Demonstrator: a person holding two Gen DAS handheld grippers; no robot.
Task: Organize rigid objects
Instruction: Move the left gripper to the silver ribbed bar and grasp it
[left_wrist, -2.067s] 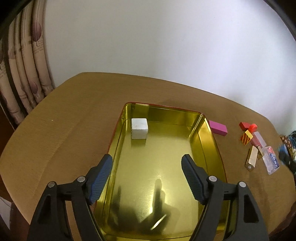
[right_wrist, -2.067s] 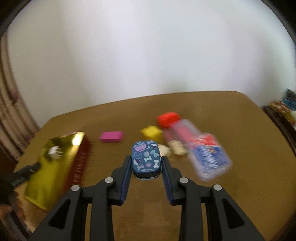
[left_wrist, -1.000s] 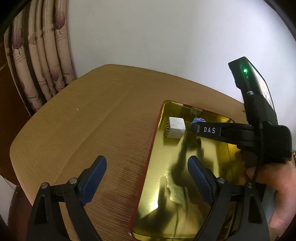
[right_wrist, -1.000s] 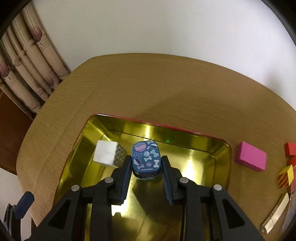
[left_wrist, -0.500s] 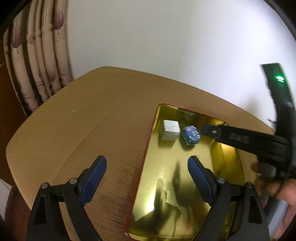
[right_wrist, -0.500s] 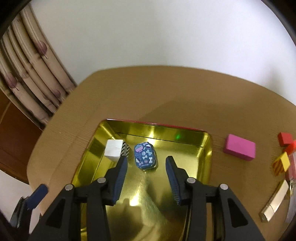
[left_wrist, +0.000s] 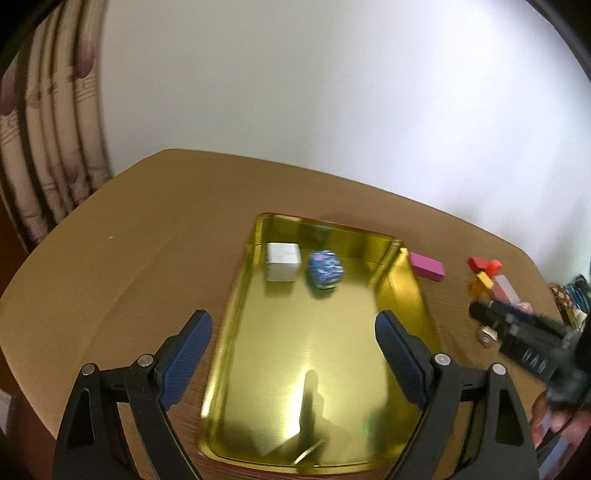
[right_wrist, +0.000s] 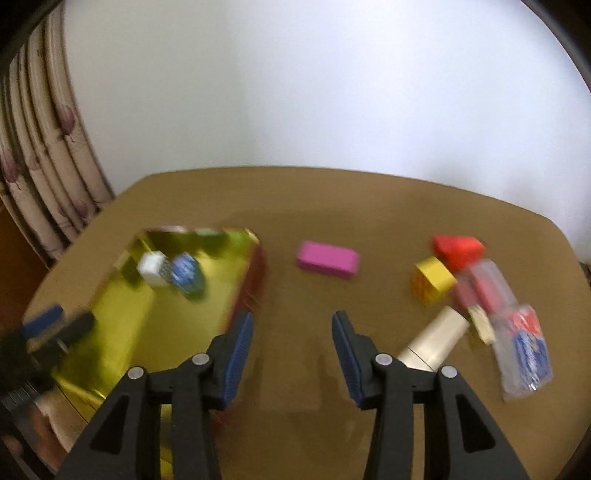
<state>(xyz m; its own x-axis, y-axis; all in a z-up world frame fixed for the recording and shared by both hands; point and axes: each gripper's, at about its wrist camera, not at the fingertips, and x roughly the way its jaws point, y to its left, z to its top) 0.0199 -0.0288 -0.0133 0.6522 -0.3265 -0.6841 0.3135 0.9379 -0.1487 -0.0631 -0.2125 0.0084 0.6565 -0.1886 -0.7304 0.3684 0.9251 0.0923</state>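
Observation:
A gold tray lies on the brown table, holding a white cube and a blue patterned tin side by side at its far end. My left gripper hangs open over the tray's near half, with nothing between its fingers. My right gripper is over bare table to the right of the tray. Its jaws are opening and nothing is between them. Beyond it lies a pink block. The cube and the tin show blurred at the left.
At the right lie a yellow block, a red block, a cream tube and a clear packet, close together. Curtains hang at the far left. The table's edge curves round behind everything.
My right gripper let go of the blue tin in the tray beside the white cube, drew back and swung right over the table. The left gripper's view shifted slightly.

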